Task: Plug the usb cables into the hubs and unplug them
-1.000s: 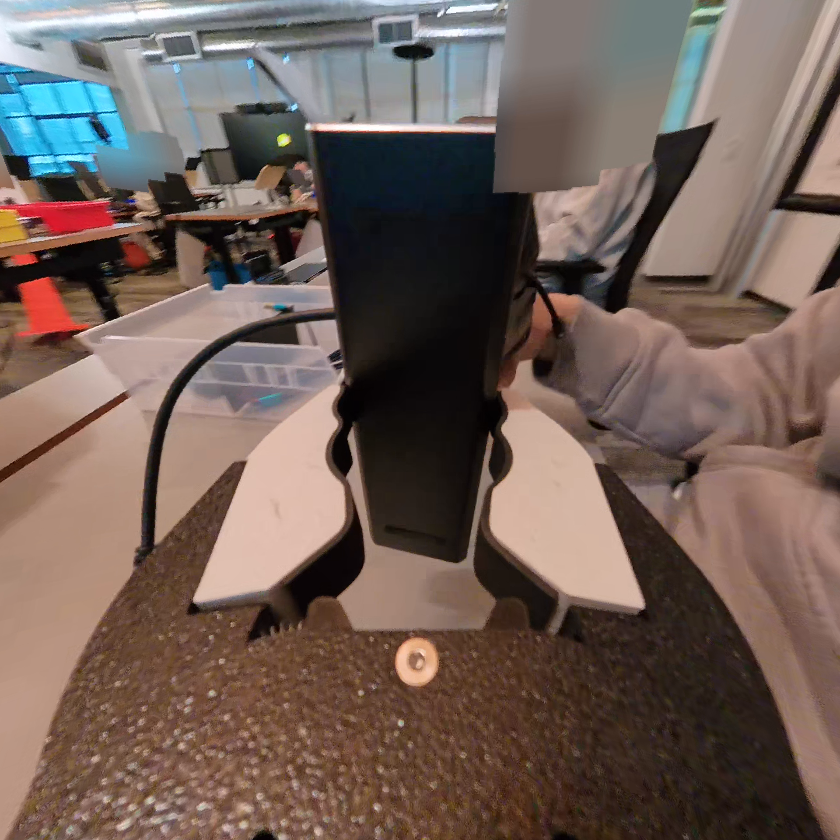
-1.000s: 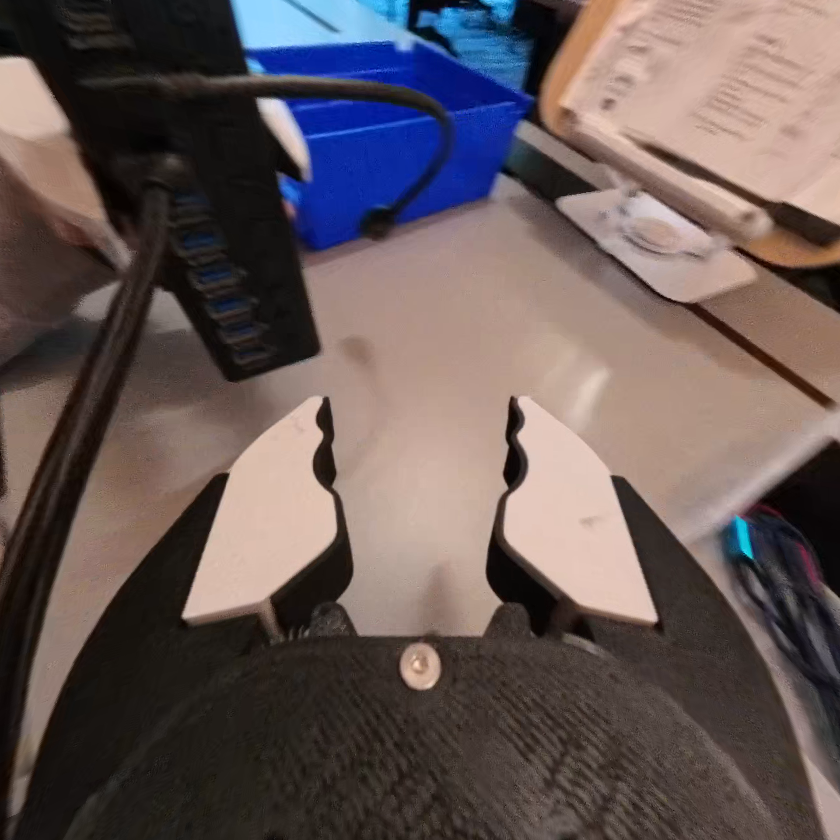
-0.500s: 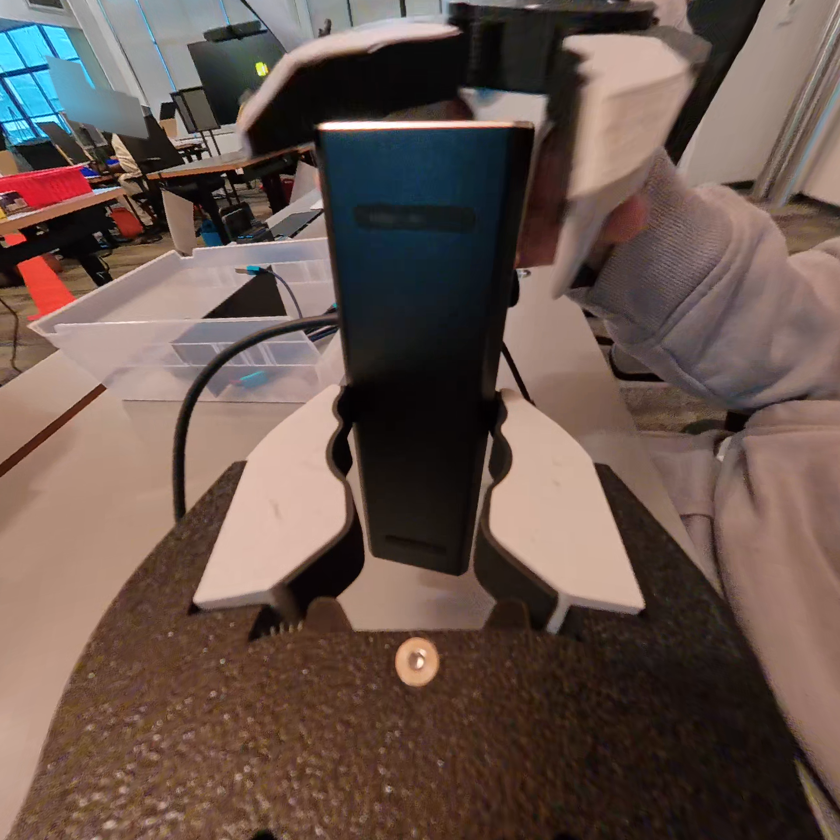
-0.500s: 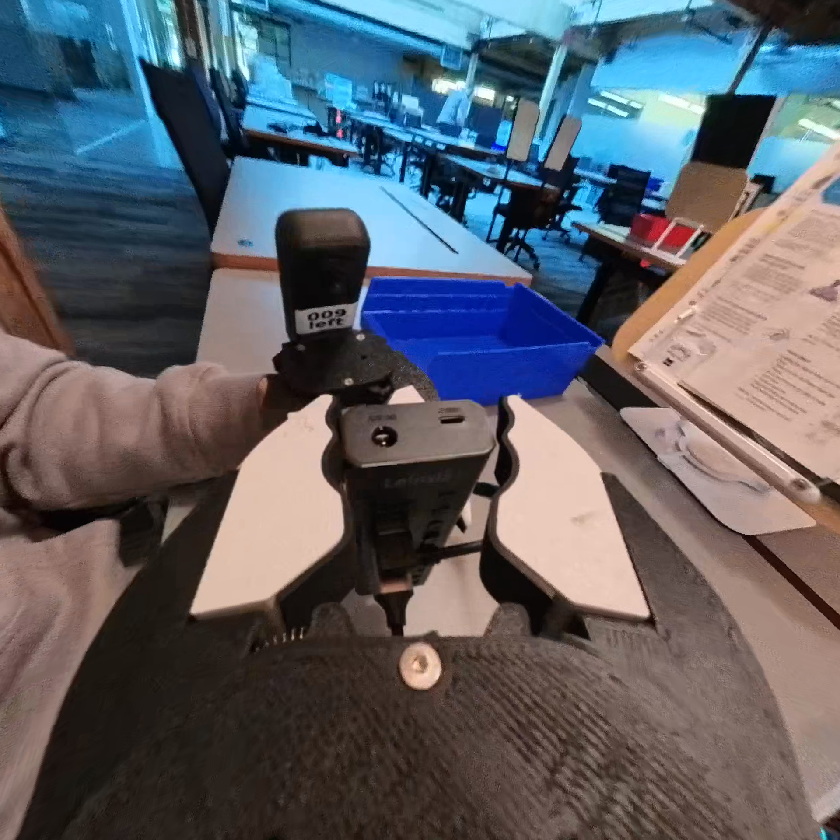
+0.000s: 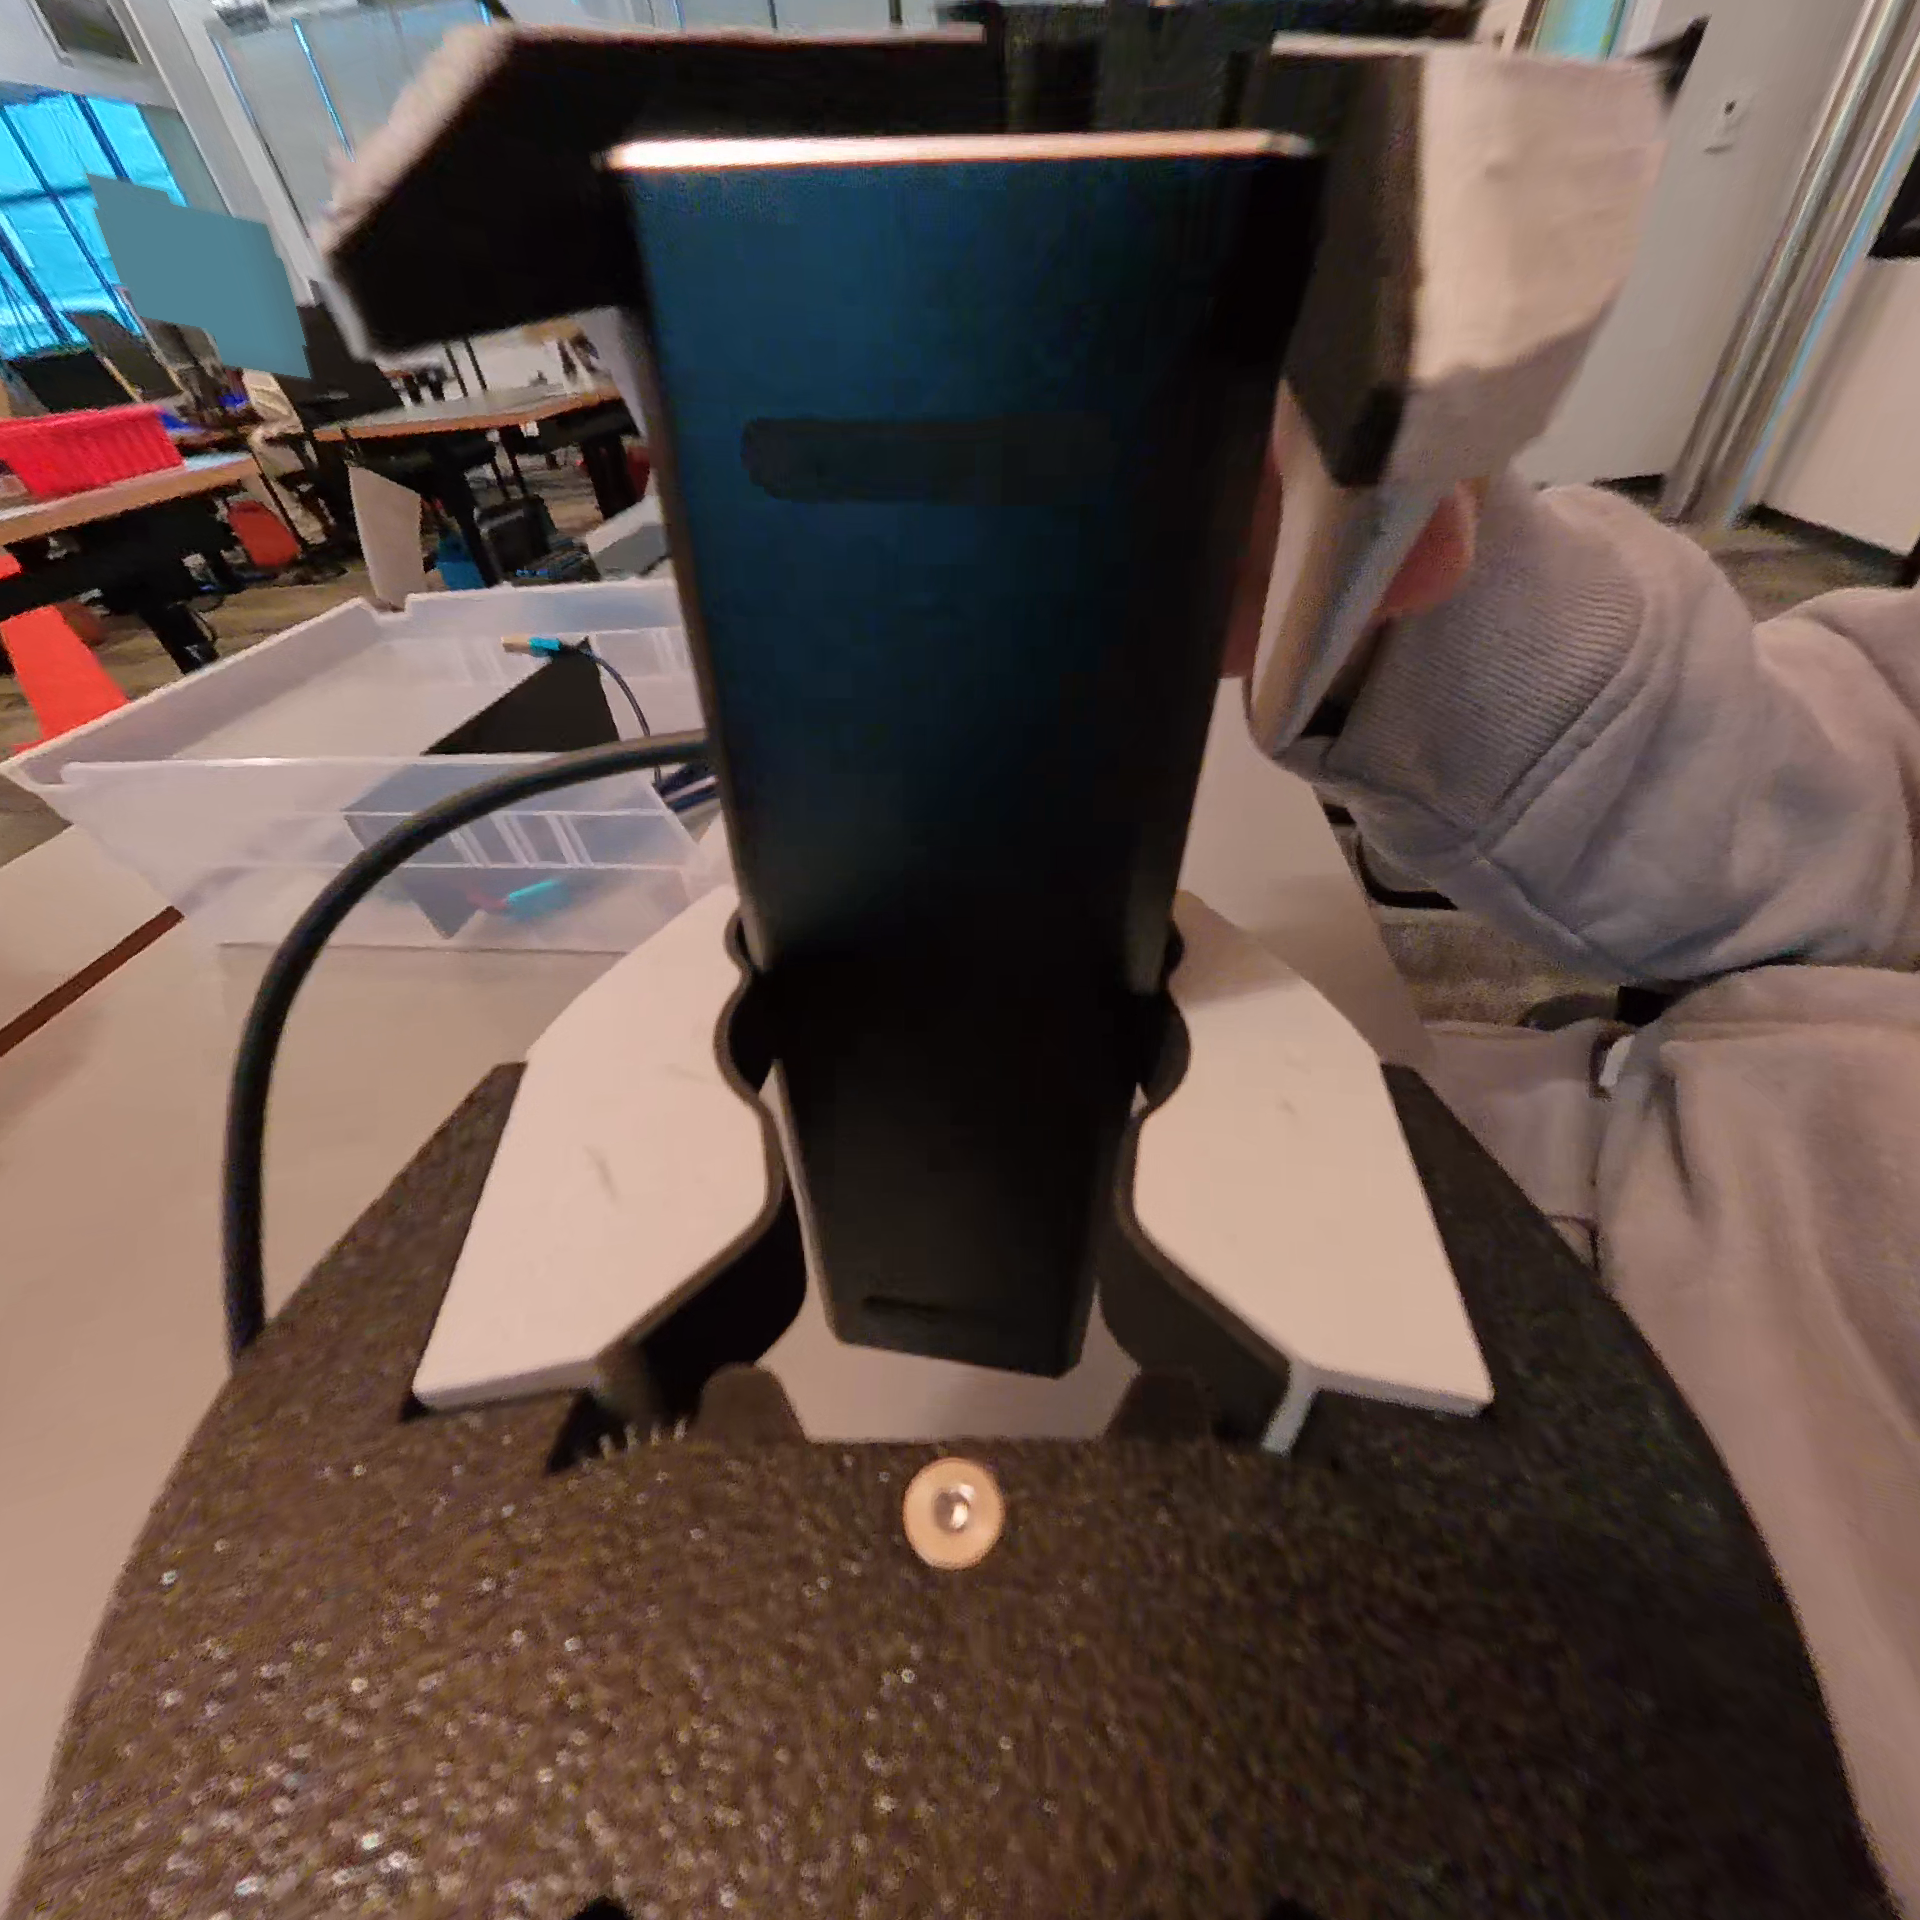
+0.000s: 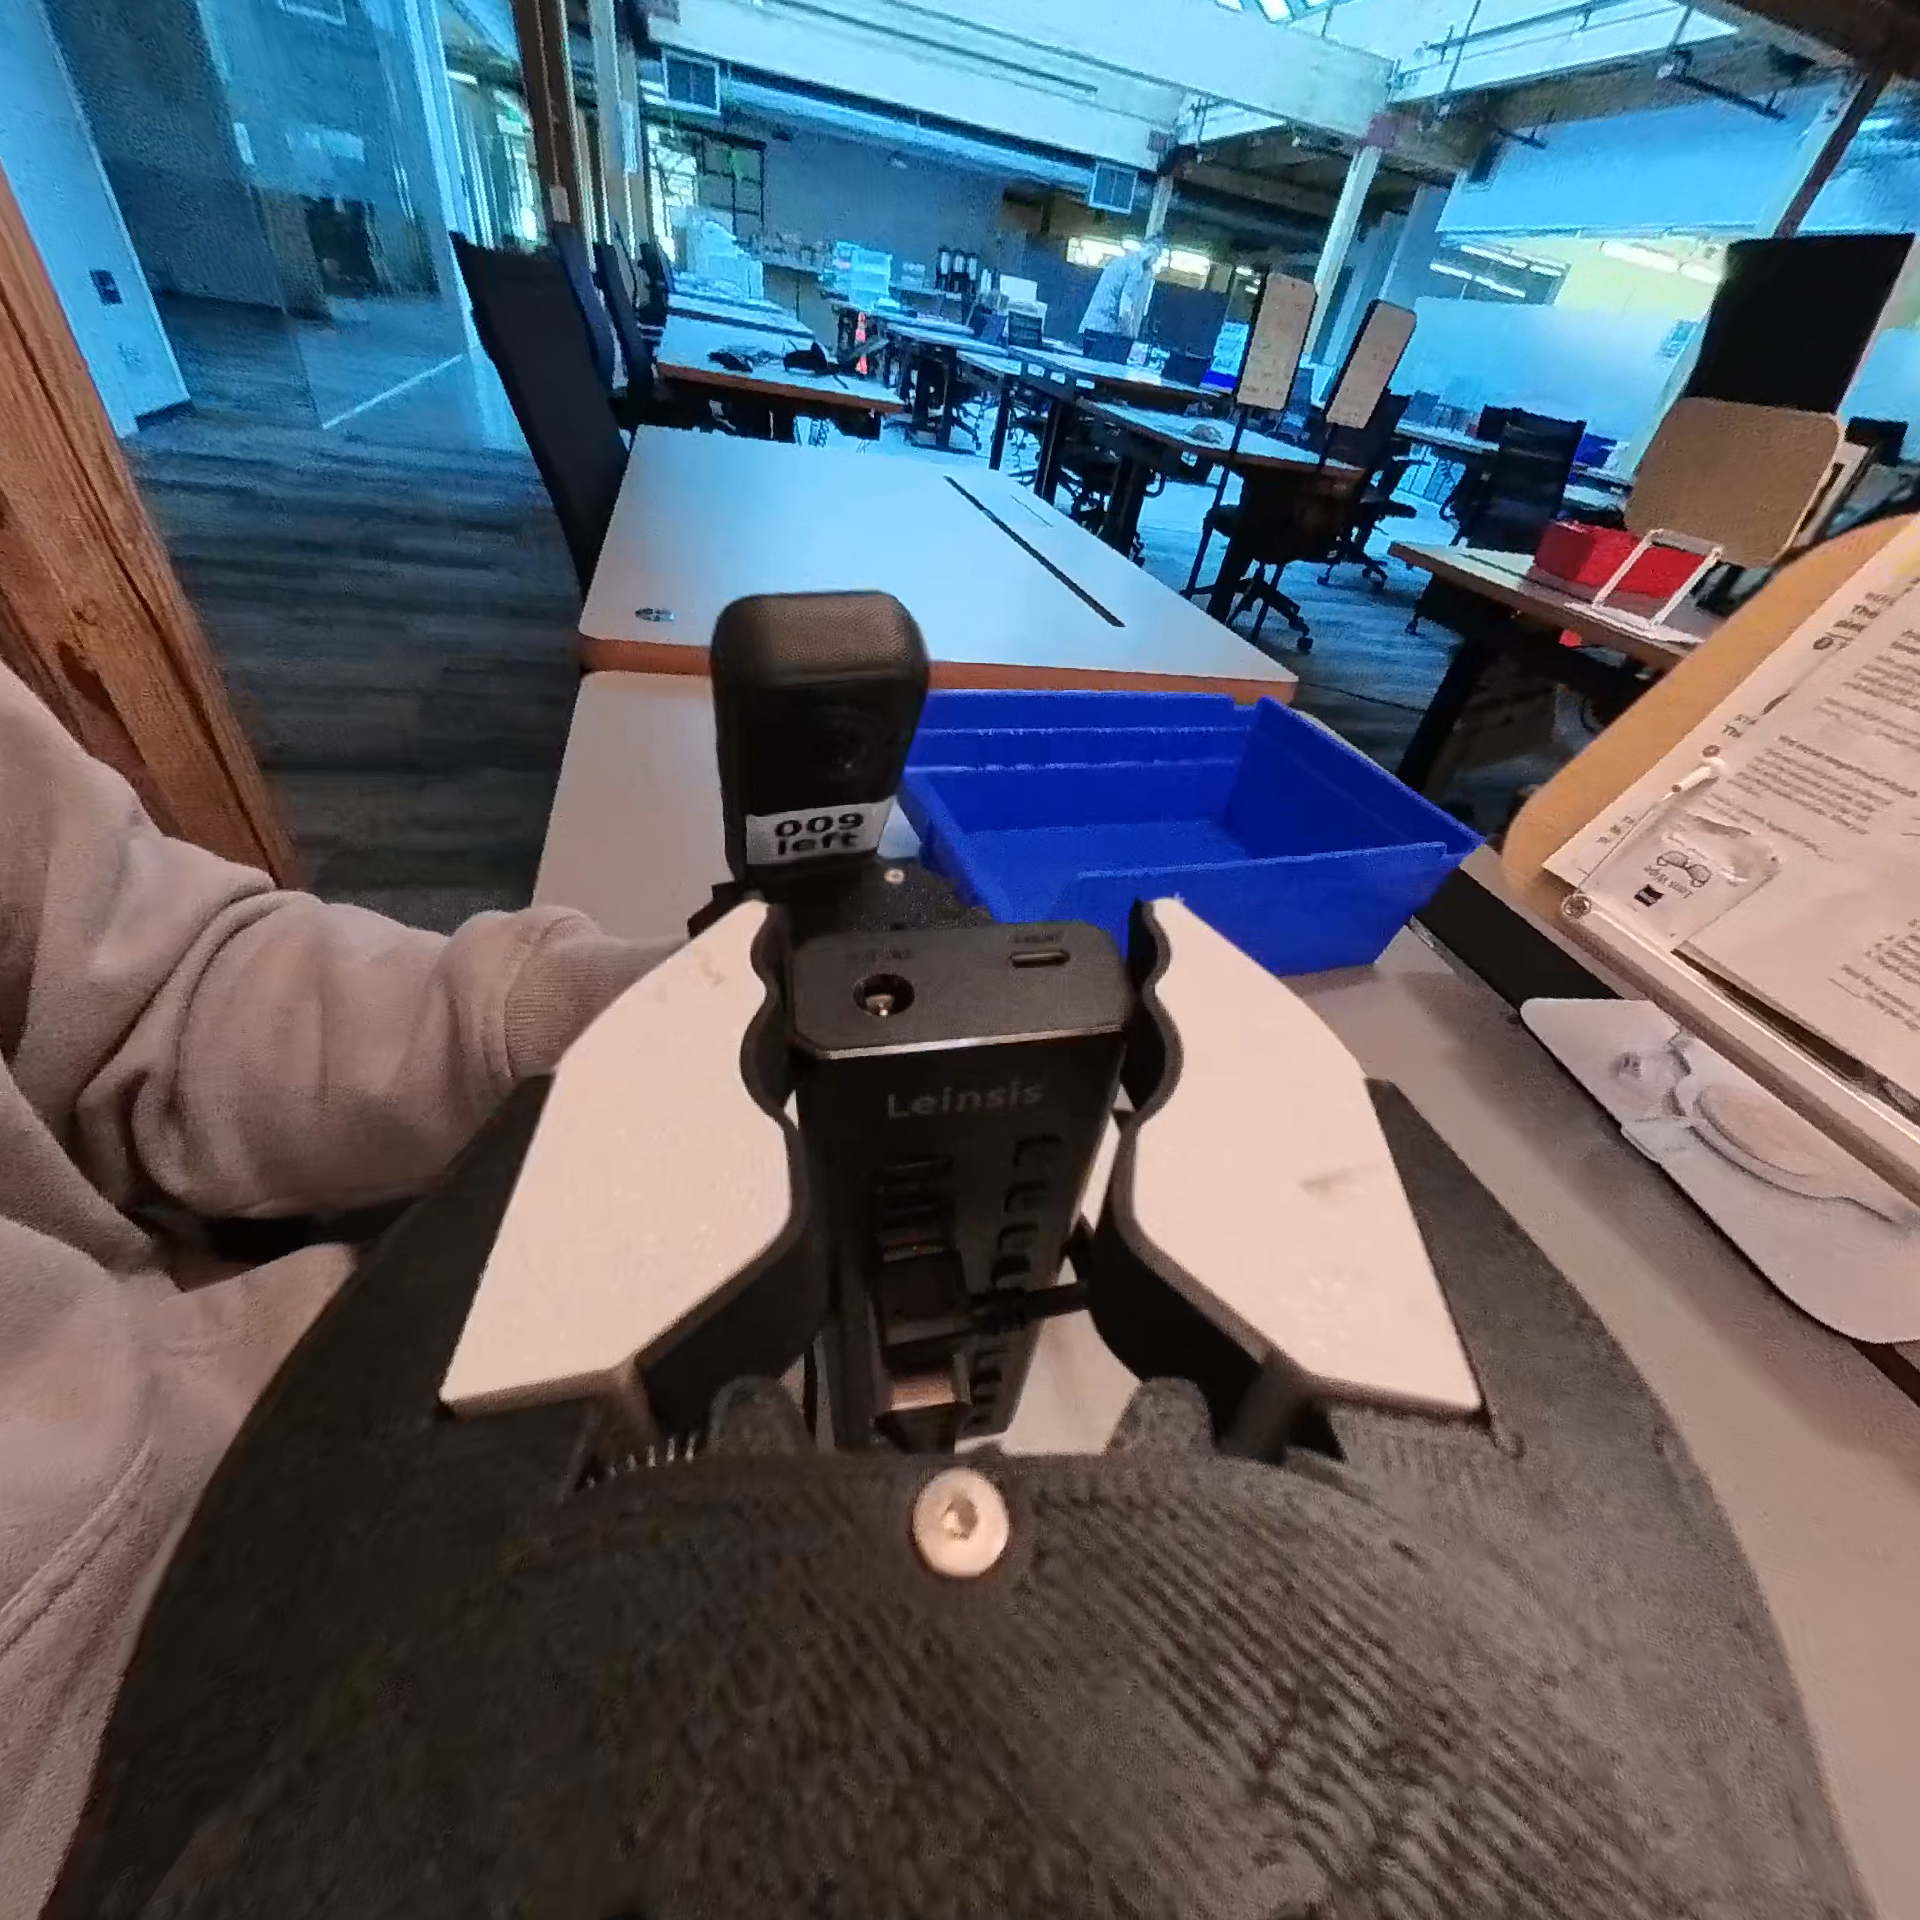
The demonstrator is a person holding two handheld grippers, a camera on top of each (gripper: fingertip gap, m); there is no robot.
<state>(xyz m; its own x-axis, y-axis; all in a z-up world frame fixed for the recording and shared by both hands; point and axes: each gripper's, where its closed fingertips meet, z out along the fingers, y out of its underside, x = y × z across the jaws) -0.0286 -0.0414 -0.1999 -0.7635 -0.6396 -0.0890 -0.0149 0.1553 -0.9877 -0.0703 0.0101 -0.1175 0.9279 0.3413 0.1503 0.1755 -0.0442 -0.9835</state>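
The right gripper (image 6: 951, 997), empty 1 s ago, has closed its fingers around the hub (image 6: 956, 1122), which the left gripper (image 5: 951, 997) still clamps above the counter (image 5: 114, 1143); a handover looks underway, cable (image 5: 312, 935) attached.

Perhaps branded hub (image 6: 961, 1143); labelled camera (image 6: 819, 727); printed pages (image 6: 1808, 790).
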